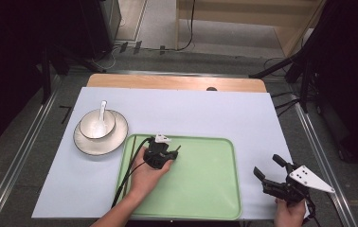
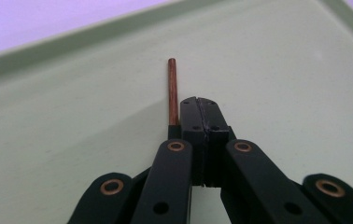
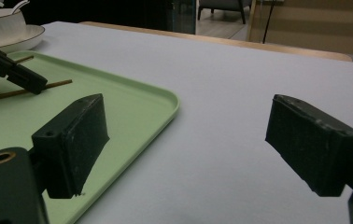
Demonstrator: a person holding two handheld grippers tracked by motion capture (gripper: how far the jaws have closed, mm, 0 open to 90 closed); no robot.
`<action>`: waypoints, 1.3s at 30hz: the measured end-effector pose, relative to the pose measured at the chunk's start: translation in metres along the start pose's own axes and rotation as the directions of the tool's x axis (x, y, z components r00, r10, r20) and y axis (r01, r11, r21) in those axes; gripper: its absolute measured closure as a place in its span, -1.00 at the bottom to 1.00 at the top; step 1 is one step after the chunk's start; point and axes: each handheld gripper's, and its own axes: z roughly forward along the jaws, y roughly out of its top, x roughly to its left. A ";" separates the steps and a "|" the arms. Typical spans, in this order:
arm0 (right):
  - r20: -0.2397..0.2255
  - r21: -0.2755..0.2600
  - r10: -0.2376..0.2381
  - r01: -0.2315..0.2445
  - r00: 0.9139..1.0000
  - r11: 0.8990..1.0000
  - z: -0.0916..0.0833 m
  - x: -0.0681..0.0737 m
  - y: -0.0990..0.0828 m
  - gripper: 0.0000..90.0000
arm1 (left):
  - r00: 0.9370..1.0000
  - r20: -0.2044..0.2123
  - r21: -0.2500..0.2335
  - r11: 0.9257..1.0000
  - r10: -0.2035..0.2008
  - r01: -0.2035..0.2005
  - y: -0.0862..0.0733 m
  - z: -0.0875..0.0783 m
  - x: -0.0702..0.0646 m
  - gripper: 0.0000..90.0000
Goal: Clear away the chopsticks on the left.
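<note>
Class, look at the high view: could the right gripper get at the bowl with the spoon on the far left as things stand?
Probably not easily. The right gripper hovers open beyond the green tray's right edge, while the bowl sits past the tray's left side, with the left gripper and hand between.

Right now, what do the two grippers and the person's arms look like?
Both grippers are black, with two flat rectangular jaws on linked bars set with brass-coloured rivets. The left gripper trails a black cable. The right gripper carries a grey three-cornered plate with small holes. The forearms are bare, no sleeves.
</note>
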 end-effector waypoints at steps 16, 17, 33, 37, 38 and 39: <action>-0.005 0.011 -0.003 0.003 1.000 1.000 0.004 0.002 0.000 -0.71 | 0.984 -0.091 -0.042 0.987 -0.156 0.152 -0.011 -0.028 0.056 1.00; -0.004 0.011 -0.004 0.004 1.000 1.000 0.003 0.002 0.001 -0.71 | 0.982 -0.093 -0.043 0.986 -0.163 0.160 -0.012 -0.030 0.059 1.00; 0.000 0.004 -0.003 0.003 1.000 1.000 0.001 0.001 0.000 -0.71 | 0.979 -0.147 -0.089 0.988 -0.142 0.130 -0.030 -0.064 0.075 1.00; 0.000 0.004 0.001 -0.001 1.000 1.000 0.001 0.000 0.000 -0.71 | 0.985 -0.148 -0.069 0.994 -0.091 0.082 -0.053 -0.081 0.066 1.00; 0.002 0.004 0.001 -0.001 1.000 1.000 0.001 0.001 0.000 -0.71 | 0.985 -0.155 -0.061 0.996 -0.076 0.067 -0.058 -0.085 0.064 1.00; 0.000 0.004 -0.002 0.002 1.000 1.000 0.001 0.001 0.000 -0.71 | 0.986 -0.152 -0.063 0.996 -0.071 0.062 -0.063 -0.089 0.062 1.00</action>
